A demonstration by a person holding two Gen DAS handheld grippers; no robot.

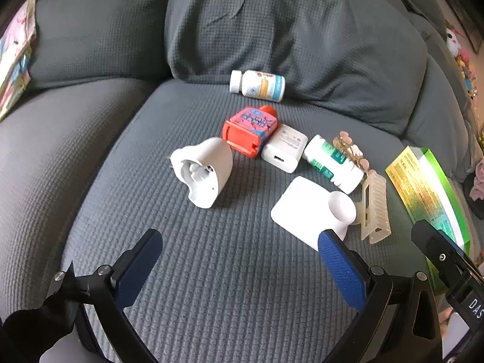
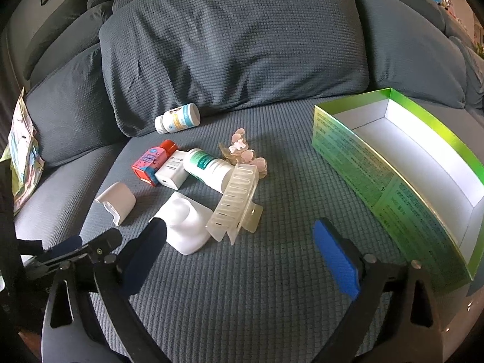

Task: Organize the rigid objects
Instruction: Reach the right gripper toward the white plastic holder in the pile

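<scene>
Small rigid items lie on a grey sofa seat (image 1: 211, 272). In the left wrist view: a white pill bottle (image 1: 257, 85), a red-pink bottle (image 1: 250, 130), a white charger (image 1: 284, 148), a green-white bottle (image 1: 332, 163), a white cap-like piece (image 1: 204, 171), a white holder (image 1: 311, 205) and a clear hair claw (image 1: 375, 208). The open green box (image 2: 402, 169) stands at right. My left gripper (image 1: 239, 260) is open and empty, short of the items. My right gripper (image 2: 239, 248) is open and empty, just in front of the hair claw (image 2: 237, 204) and holder (image 2: 184, 224).
Grey back cushions (image 2: 230, 39) rise behind the items. A colourful packet (image 2: 22, 154) leans at the far left. A pink flower clip (image 2: 242, 151) lies behind the green-white bottle (image 2: 208, 166). The left gripper's fingers (image 2: 69, 246) show at lower left in the right wrist view.
</scene>
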